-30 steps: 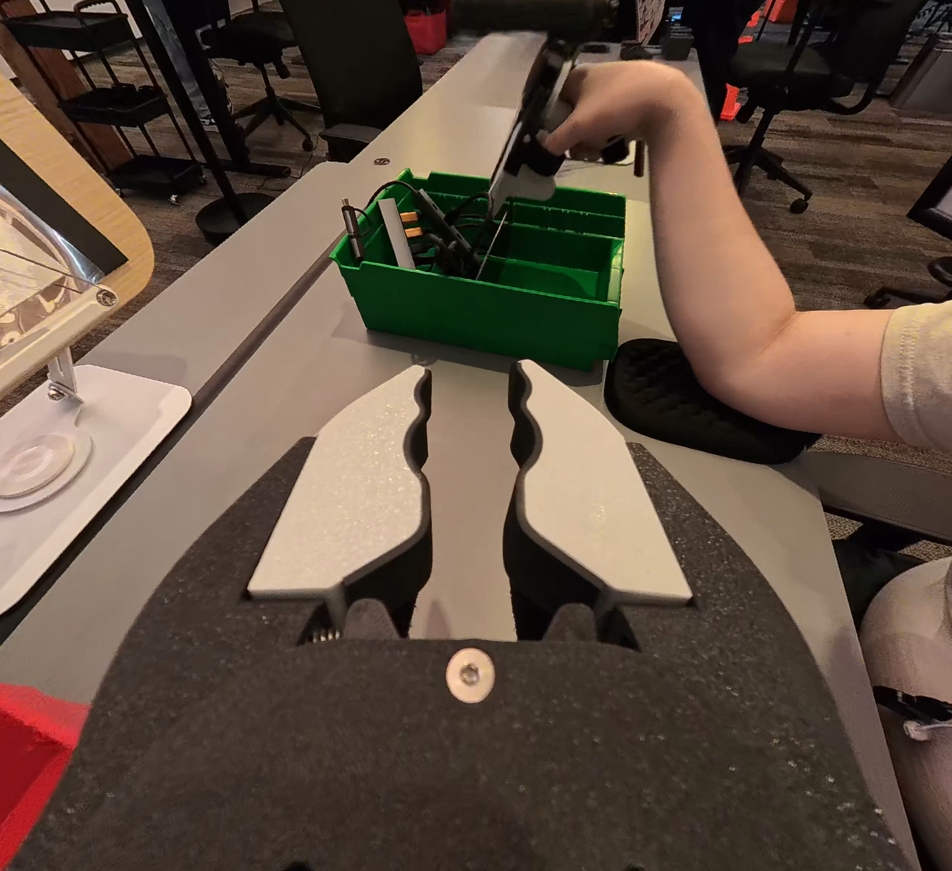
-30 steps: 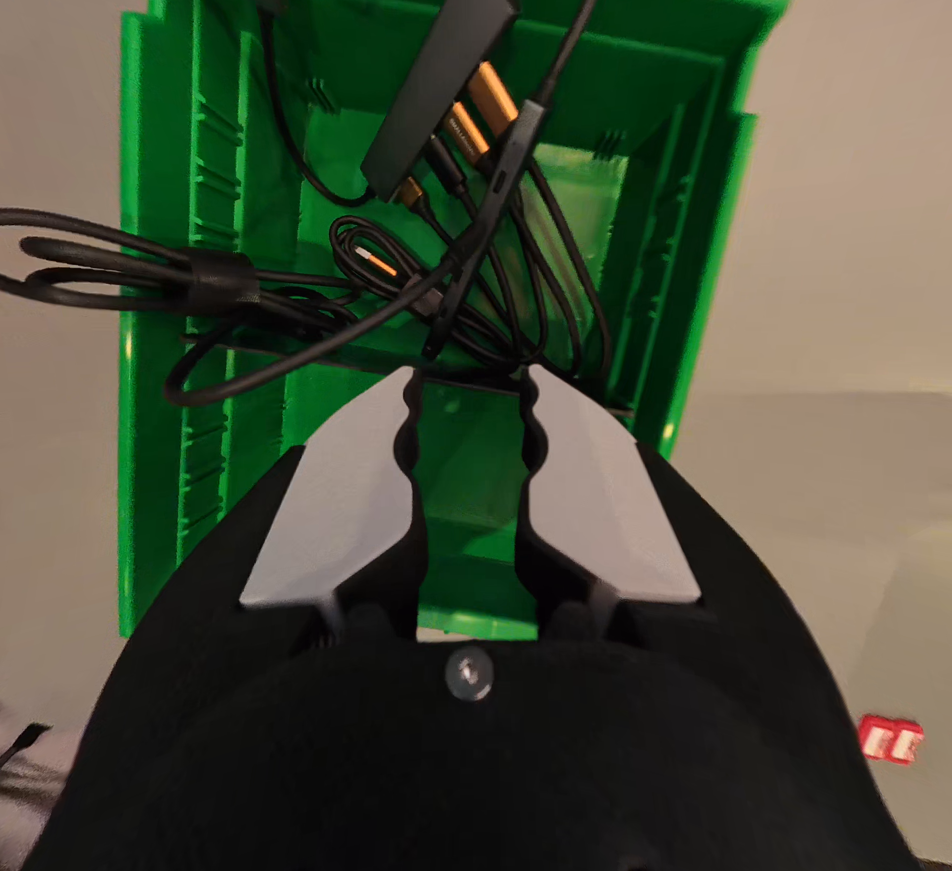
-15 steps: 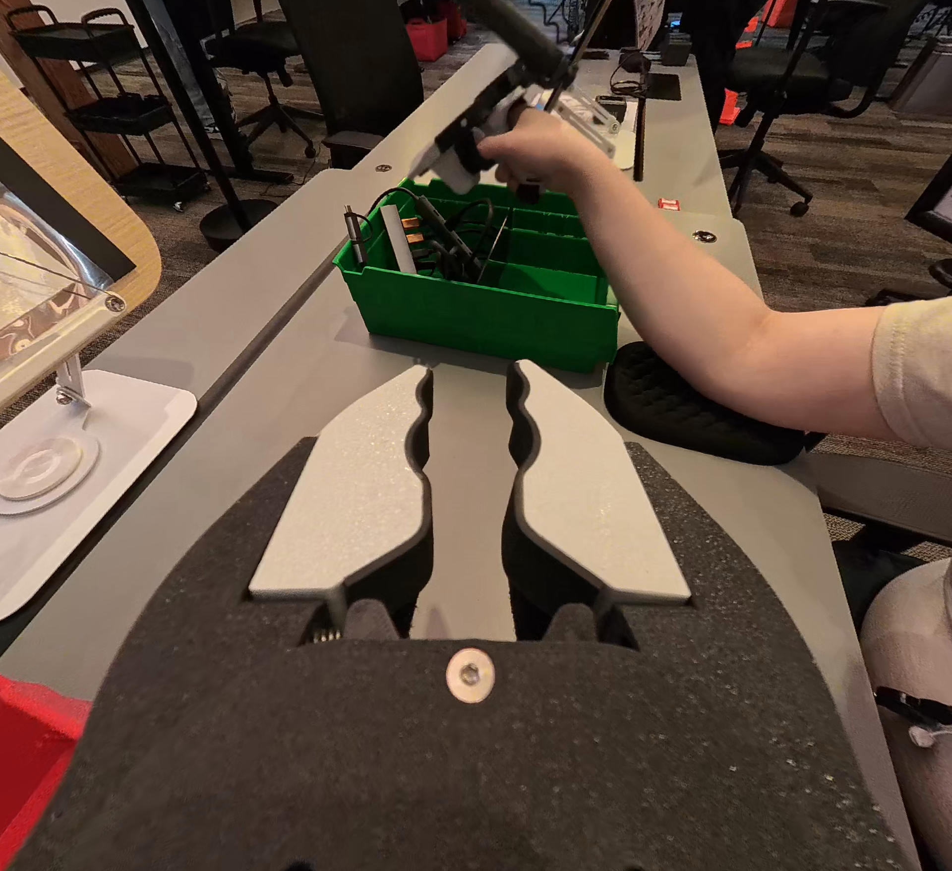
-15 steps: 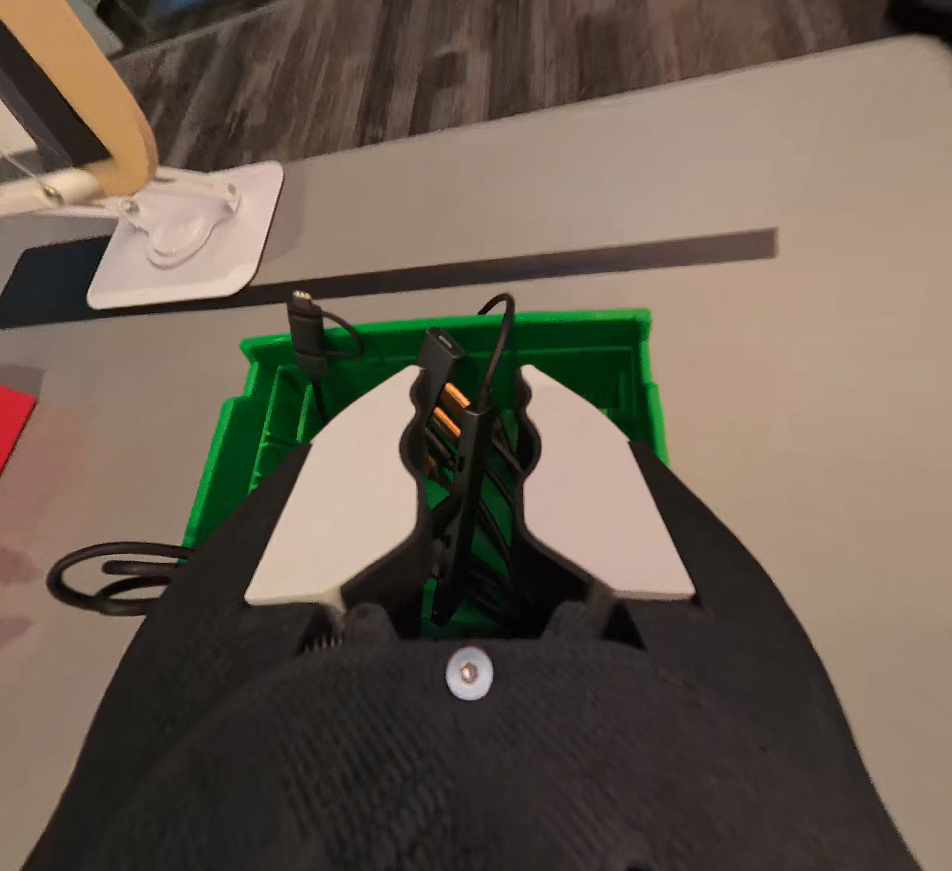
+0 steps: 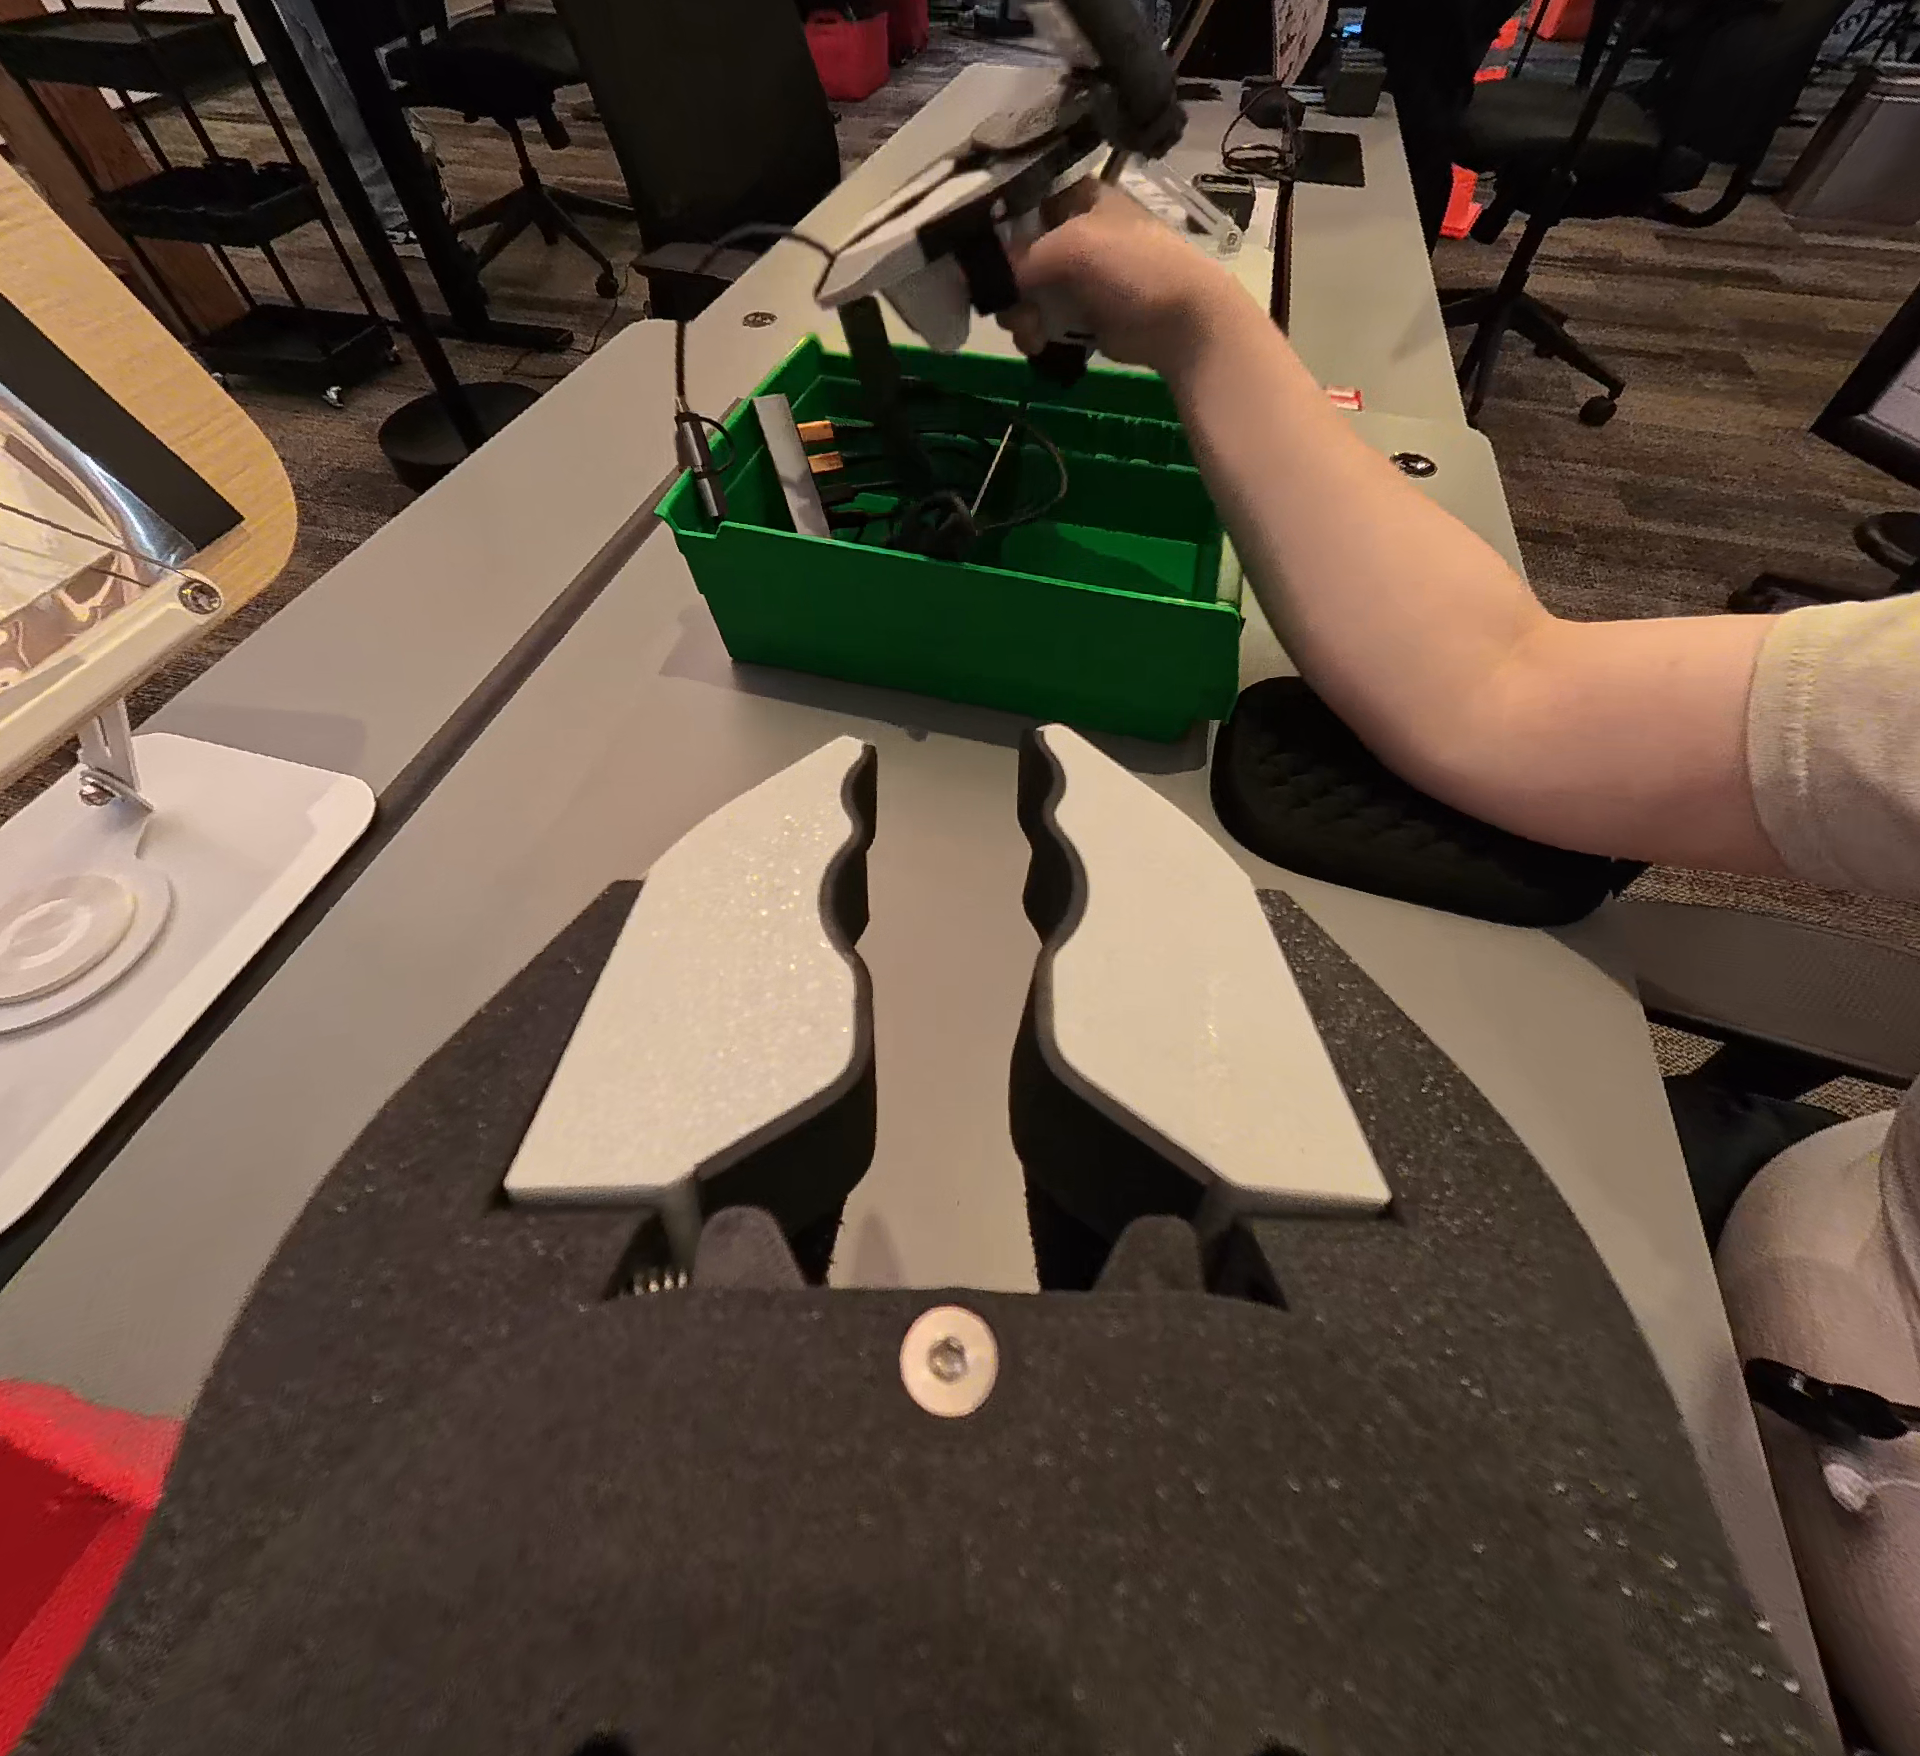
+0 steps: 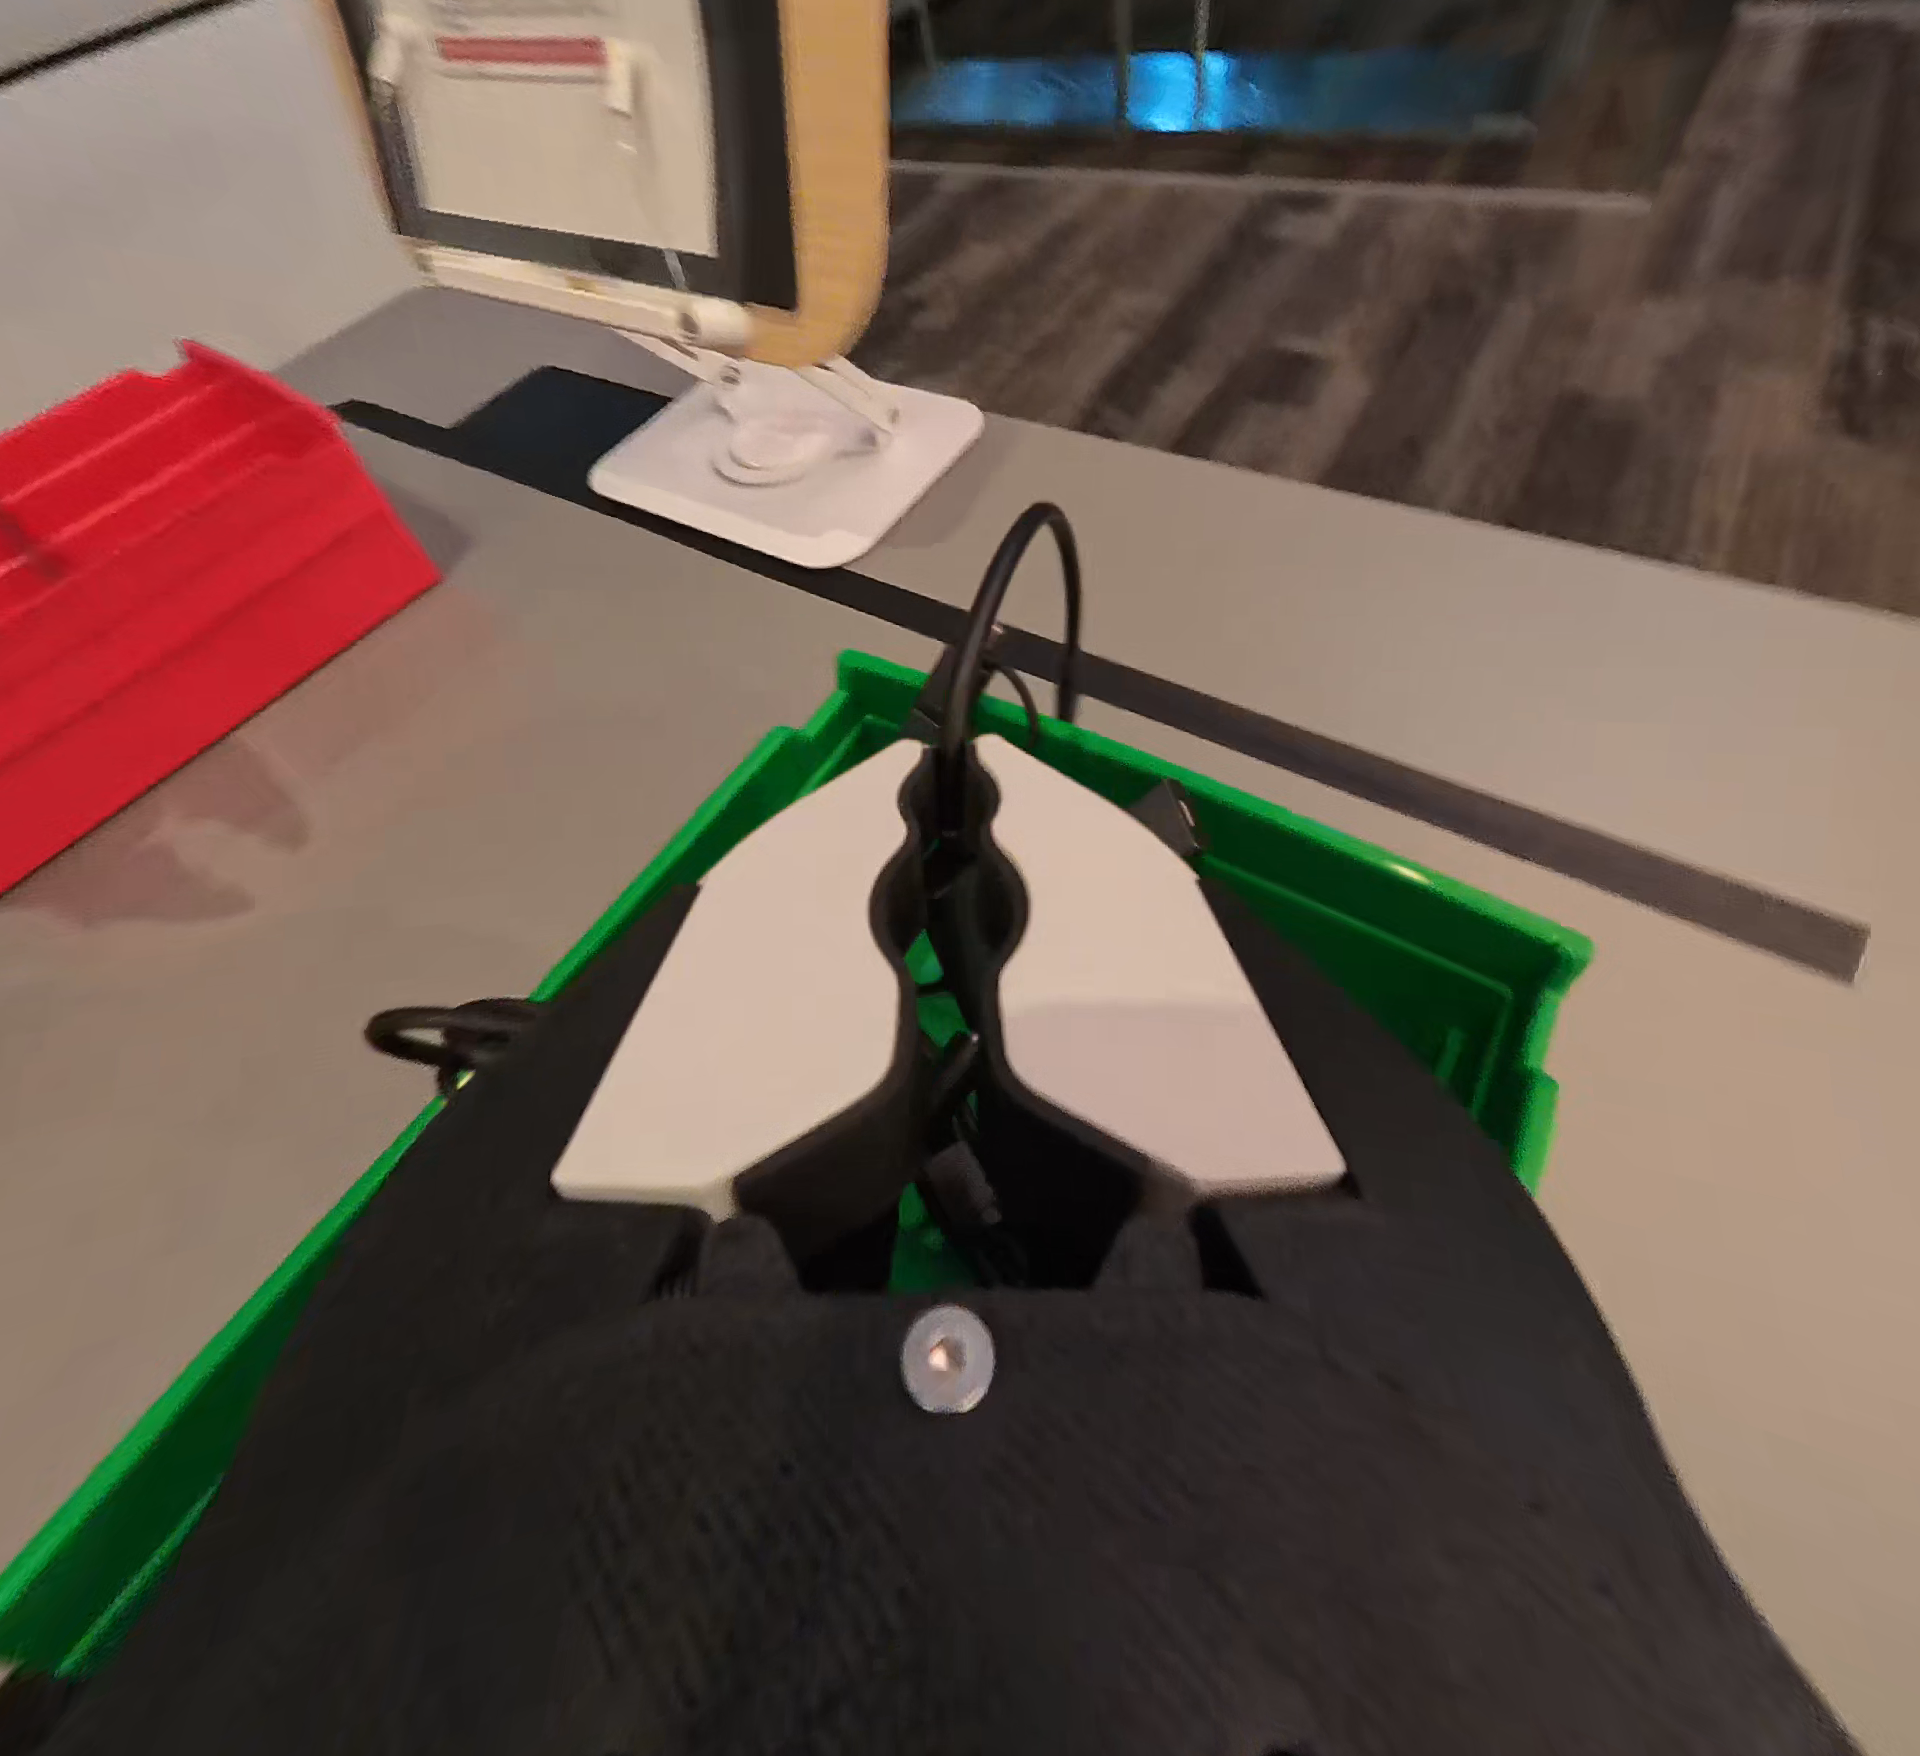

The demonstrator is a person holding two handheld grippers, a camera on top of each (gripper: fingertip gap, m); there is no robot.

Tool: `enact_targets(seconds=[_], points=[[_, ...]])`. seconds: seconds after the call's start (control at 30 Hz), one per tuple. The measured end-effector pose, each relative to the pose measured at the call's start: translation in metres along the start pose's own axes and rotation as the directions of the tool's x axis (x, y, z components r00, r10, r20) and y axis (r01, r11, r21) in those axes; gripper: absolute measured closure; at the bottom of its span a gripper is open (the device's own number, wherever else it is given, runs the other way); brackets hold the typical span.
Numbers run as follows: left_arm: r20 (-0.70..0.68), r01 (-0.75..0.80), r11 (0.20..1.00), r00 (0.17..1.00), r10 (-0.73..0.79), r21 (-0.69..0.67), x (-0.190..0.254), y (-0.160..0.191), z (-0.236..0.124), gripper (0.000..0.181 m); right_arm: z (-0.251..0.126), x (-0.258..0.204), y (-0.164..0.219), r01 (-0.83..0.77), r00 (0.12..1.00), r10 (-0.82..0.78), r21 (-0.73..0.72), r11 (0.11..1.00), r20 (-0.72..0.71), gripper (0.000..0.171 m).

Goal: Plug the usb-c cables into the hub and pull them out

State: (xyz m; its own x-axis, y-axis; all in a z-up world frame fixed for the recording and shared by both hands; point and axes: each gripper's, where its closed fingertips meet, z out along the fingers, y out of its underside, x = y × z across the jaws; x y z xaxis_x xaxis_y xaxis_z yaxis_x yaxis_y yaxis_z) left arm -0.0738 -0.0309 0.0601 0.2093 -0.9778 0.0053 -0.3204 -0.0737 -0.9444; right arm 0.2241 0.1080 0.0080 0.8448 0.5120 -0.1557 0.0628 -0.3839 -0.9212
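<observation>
A green bin (image 5: 977, 646) on the grey table holds a grey hub (image 5: 790, 470) with orange plugs (image 5: 821, 449) in it and several tangled black cables (image 5: 935, 511). My right gripper (image 5: 842, 278) is held by a hand above the bin's far left part. It is shut on a slim dark hub (image 5: 868, 345) whose black cable (image 5: 727, 236) loops left and hangs down. In the right wrist view, my right gripper (image 6: 951, 745) pinches this dark hub (image 6: 956, 875), and its cable (image 6: 1029, 563) arcs past the tips. My left gripper (image 5: 945, 750) is open and empty, low over the table before the bin.
A red bin (image 6: 187, 543) stands left of the green bin (image 6: 1455, 885). A tablet (image 6: 623, 96) on a white stand (image 5: 156, 854) is at the table's left edge. A black wrist pad (image 5: 1382, 833) lies under the person's forearm (image 5: 1455, 646). Office chairs stand beyond. My right fingertips sit around 35 centimeters from my left ones.
My right gripper went down into the bin open, shut on the slim dark hub and lifted it, tilting up. My left gripper stayed open and still.
</observation>
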Motion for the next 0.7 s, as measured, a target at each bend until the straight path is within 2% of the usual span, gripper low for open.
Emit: enact_targets(seconds=[0.13,0.23,0.33,0.47,0.53,0.63,0.7], points=[[-0.009,-0.006,1.000,1.000,0.006,-0.028,0.002,0.005,0.005,0.156,-0.025,-0.026,-0.011,0.090,0.985,-0.104,0.107,0.990,0.135,0.166],[-0.016,-0.014,0.999,1.000,0.013,-0.046,0.005,0.008,0.009,0.156,-0.031,-0.024,0.000,0.113,0.985,-0.120,0.057,0.992,0.126,0.165],[-0.024,-0.023,0.997,0.999,0.021,-0.073,0.008,0.012,0.014,0.156,-0.035,-0.035,0.000,0.129,0.970,-0.146,0.097,0.987,0.194,0.166],[-0.024,-0.031,0.995,0.999,0.029,-0.098,0.009,0.016,0.018,0.157,-0.029,-0.045,0.035,0.147,0.955,-0.110,-0.115,0.982,0.277,0.165],[-0.044,-0.025,0.995,0.999,0.021,-0.094,0.012,0.015,0.020,0.162,-0.025,-0.055,0.044,0.174,0.938,-0.117,-0.150,0.973,0.327,0.165],[-0.049,-0.008,0.997,0.999,0.005,-0.073,0.012,0.012,0.022,0.161,-0.017,-0.052,0.047,0.129,0.949,-0.059,-0.212,0.969,0.309,0.164],[-0.050,-0.001,0.998,0.999,-0.002,-0.065,0.012,0.011,0.021,0.161,-0.019,-0.064,0.050,0.177,0.926,-0.089,-0.216,0.960,0.367,0.165]])
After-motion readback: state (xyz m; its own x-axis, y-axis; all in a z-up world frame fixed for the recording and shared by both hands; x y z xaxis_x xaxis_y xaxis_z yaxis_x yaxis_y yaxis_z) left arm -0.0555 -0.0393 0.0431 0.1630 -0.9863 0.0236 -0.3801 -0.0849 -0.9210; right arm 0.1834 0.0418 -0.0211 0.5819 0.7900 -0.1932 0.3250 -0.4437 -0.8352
